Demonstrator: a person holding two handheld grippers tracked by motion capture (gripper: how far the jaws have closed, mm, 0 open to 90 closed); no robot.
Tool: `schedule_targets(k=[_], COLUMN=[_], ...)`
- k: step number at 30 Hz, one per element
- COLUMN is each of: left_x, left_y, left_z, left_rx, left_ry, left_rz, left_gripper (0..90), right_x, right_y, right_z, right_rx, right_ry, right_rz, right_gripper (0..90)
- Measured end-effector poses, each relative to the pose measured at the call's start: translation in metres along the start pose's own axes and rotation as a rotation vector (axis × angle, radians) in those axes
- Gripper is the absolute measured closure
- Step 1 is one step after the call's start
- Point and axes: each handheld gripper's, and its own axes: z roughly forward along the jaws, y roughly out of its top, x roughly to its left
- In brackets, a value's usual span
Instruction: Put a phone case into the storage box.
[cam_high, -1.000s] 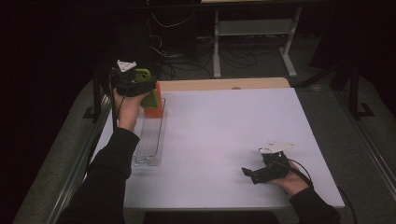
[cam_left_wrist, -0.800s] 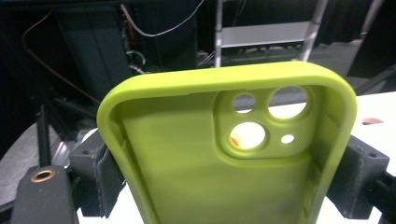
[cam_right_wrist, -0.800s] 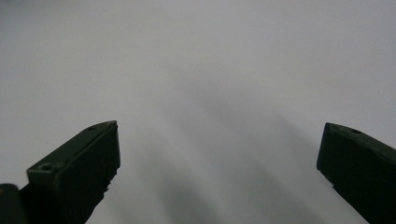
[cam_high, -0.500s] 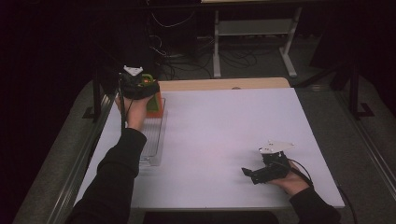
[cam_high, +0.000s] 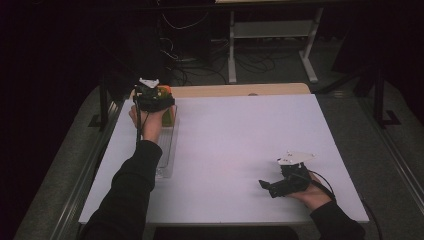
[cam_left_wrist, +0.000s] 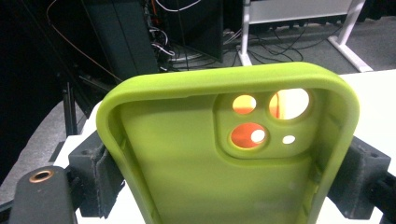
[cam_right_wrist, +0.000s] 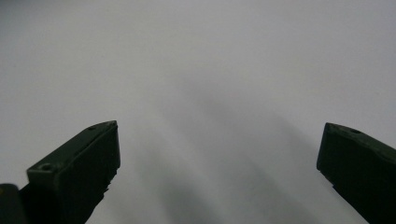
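Observation:
My left gripper (cam_high: 153, 98) hangs over the far end of a clear tray (cam_high: 166, 150) at the table's left side. It is shut on a lime-green phone case (cam_left_wrist: 219, 158). The left gripper view has the case upright between the padded fingers (cam_left_wrist: 95, 177), its open inside facing the camera and orange showing through the camera cutouts. An orange block (cam_high: 169, 116) stands in the tray just under the gripper. Near the front right of the table, my right gripper (cam_high: 266, 186) rests low on the white surface. Its jaws stand wide apart in the right gripper view, with nothing at the right gripper (cam_right_wrist: 219, 154).
The white table top (cam_high: 240, 135) spreads between the two hands. A wooden strip (cam_high: 240, 90) runs along its far edge. Beyond it are dark floor, cables and a white desk frame (cam_high: 272, 35). A metal rail (cam_high: 95, 165) borders the table's left side.
My left gripper has shifted slightly right and down over the tray's far end, with the green case still in it. The right gripper has stayed put.

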Motion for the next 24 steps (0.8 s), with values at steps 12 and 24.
schedule_targets(k=[12, 24], left_x=[-0.003, -0.005], left_y=[-0.01, -0.013], left_z=[0.007, 0.012], left_rx=[0.023, 0.033], left_ry=[0.024, 0.026], left_rz=[0.003, 0.007], left_gripper=[12.7, 12.0], right_x=[0.0, 0.001], right_y=[0.0, 0.0], right_z=[0.0, -0.001], right_rx=[-0.001, 0.002], right_ry=[0.002, 0.006], right_rz=[-0.002, 0.0], right_gripper=[0.0, 0.0])
